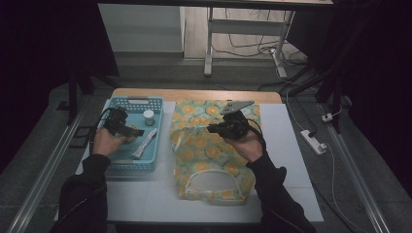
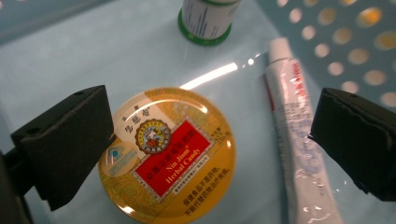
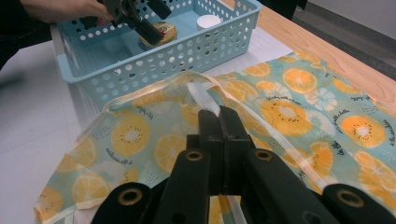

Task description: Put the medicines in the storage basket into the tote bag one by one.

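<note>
Left gripper gapes around candy tin in basket.

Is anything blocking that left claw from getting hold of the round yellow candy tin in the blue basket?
Nothing visible. The left claw is open, one jaw on each side of the candy tin. The white tube lies beside the tin between the jaws, and the small bottle stands farther back.
</note>
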The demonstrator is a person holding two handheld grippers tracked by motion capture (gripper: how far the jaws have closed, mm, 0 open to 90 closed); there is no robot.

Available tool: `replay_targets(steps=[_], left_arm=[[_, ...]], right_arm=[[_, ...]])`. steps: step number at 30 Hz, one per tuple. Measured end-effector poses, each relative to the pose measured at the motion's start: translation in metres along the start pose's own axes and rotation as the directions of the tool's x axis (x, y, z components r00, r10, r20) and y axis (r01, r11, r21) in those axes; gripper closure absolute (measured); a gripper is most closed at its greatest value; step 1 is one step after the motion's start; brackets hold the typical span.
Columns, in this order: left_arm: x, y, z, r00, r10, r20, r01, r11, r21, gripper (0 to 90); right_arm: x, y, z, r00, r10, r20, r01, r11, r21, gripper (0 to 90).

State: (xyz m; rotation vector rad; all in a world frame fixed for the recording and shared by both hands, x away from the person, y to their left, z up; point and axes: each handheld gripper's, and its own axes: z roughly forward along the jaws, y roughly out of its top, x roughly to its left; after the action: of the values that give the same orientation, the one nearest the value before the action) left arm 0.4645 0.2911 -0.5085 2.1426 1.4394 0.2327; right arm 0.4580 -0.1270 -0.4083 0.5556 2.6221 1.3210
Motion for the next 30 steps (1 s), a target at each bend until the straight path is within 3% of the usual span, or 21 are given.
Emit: replay_targets(steps=[4,7,12,14,15,21,23,27,30], left_arm=[[0.003,0.000,0.005,0.9997,-0.007,-0.024,0.008,0.9990,0.043,0.0],[0.004,0.001,0.005,0.9997,-0.018,-0.019,0.018,0.9989,0.042,0.0],[0.007,0.002,0.005,0.9983,-0.031,-0.049,0.033,0.9982,0.050,0.0],[0.006,0.004,0.005,0.9970,-0.019,-0.074,0.023,0.9985,0.050,0.0],[0.007,0.003,0.006,0.9973,-0.028,-0.068,0.032,0.9975,0.063,0.0],[0.003,0.005,0.014,0.9921,-0.020,-0.124,0.039,0.9877,0.152,0.2],[0.002,0.005,0.014,0.9895,-0.026,-0.142,0.049,0.9855,0.162,1.9],[0.002,0.004,0.015,0.9858,-0.039,-0.163,0.070,0.9788,0.193,18.0],[0.001,0.004,0.015,0.9843,-0.046,-0.170,0.081,0.9755,0.204,19.9]], right_arm=[[0.000,0.000,0.000,1.0000,0.000,-0.002,0.000,1.000,-0.001,90.0],[0.000,0.000,0.000,1.0000,0.000,-0.002,0.000,1.000,0.000,90.0],[0.001,0.000,0.001,1.0000,-0.002,-0.004,0.002,1.000,0.002,90.0],[0.001,0.000,0.001,1.0000,-0.001,-0.004,0.001,1.000,0.002,90.0],[0.001,0.000,0.001,1.0000,-0.002,-0.005,0.002,1.000,0.002,90.0],[0.001,0.000,0.001,1.0000,-0.003,-0.006,0.003,1.000,0.001,90.0],[0.001,0.000,0.001,1.0000,-0.004,-0.005,0.004,1.000,0.002,90.0],[0.001,0.000,0.001,1.0000,-0.003,-0.004,0.003,1.000,0.001,90.0],[0.001,0.000,0.001,1.0000,-0.004,-0.004,0.004,1.000,0.001,90.0]])
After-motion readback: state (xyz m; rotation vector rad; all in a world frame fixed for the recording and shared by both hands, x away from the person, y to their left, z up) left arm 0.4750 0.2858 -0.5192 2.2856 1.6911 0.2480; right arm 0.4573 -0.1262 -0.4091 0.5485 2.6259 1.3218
